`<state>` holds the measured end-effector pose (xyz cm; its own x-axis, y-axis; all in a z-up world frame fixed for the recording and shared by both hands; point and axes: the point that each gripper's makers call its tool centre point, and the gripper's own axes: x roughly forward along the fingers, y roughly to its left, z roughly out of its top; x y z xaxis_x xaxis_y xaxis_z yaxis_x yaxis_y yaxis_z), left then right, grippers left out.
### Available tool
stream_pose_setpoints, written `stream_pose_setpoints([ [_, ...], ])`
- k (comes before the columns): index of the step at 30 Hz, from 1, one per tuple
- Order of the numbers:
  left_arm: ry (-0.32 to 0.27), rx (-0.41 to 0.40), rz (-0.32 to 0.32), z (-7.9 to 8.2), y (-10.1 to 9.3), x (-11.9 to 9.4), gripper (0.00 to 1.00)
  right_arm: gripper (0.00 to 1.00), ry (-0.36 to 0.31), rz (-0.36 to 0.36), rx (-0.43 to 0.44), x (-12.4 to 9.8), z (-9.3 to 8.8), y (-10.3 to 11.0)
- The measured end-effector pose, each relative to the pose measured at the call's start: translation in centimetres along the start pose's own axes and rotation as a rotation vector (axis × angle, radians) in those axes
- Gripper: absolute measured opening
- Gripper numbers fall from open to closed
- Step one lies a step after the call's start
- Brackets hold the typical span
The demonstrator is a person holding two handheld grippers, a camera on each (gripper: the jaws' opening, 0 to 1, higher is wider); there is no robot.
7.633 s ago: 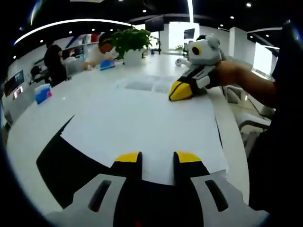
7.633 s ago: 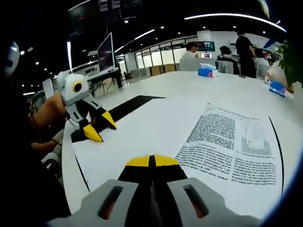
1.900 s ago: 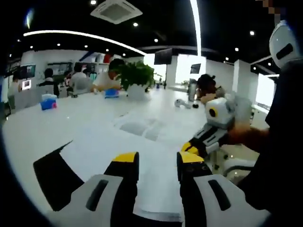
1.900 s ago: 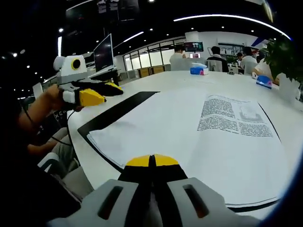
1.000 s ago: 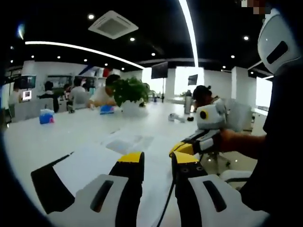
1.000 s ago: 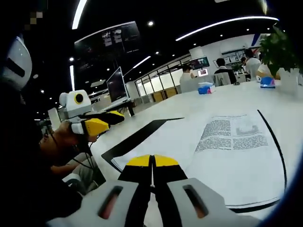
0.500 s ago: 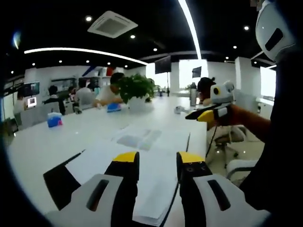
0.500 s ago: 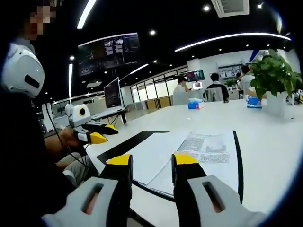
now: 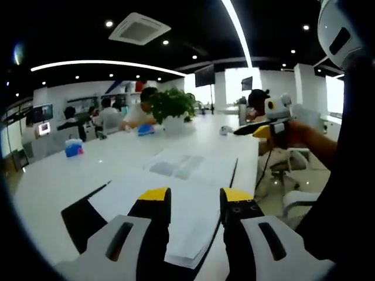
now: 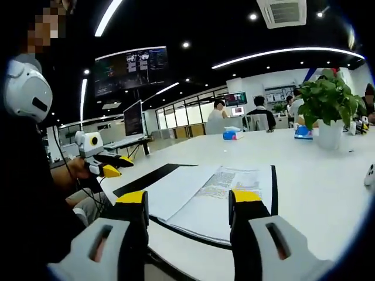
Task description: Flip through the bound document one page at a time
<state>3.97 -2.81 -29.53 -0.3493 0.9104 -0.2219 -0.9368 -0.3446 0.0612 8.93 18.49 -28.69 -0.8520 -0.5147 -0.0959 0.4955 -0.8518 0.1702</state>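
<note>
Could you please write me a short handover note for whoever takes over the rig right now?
Left gripper: open, empty, raised off the table near the document's edge.
Right gripper: open, empty, raised above the near edge of the table.
Bound document: lies open and flat on the white table over a black mat, a printed page facing up on one side and a blank page on the other.
Done: some pages appear turned; how many cannot be told.
Left: grip the next page's edge and turn it, one at a time.

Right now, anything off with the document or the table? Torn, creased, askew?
Nothing stands out. The bound document lies open and flat on the white table, pages untorn as far as the blur allows. Both the left gripper and right gripper are open, off the paper. The potted plant stands upright.
</note>
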Motion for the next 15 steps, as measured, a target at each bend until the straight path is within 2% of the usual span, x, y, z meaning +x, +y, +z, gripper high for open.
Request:
stream_pose_setpoints([
  [2, 0.015, 0.004, 0.000, -0.3, -0.1, 0.0, 0.35, 0.46, -0.025, 0.001, 0.027, -0.5, 0.3, -0.2],
  [5, 0.024, 0.000, -0.008, -0.4, -0.5, -0.1, 0.35, 0.46, -0.039, -0.012, 0.026, -1.1, 0.6, -0.4],
  [10, 0.035, 0.003, -0.018, -0.4, -1.0, 0.1, 0.30, 0.46, 0.008, -0.036, 0.009, -1.6, -0.7, -1.1],
  [15, 0.064, -0.005, -0.032, -1.1, -1.8, 0.8, 0.29, 0.45, 0.012, -0.056, 0.037, -2.3, -1.7, -2.0],
])
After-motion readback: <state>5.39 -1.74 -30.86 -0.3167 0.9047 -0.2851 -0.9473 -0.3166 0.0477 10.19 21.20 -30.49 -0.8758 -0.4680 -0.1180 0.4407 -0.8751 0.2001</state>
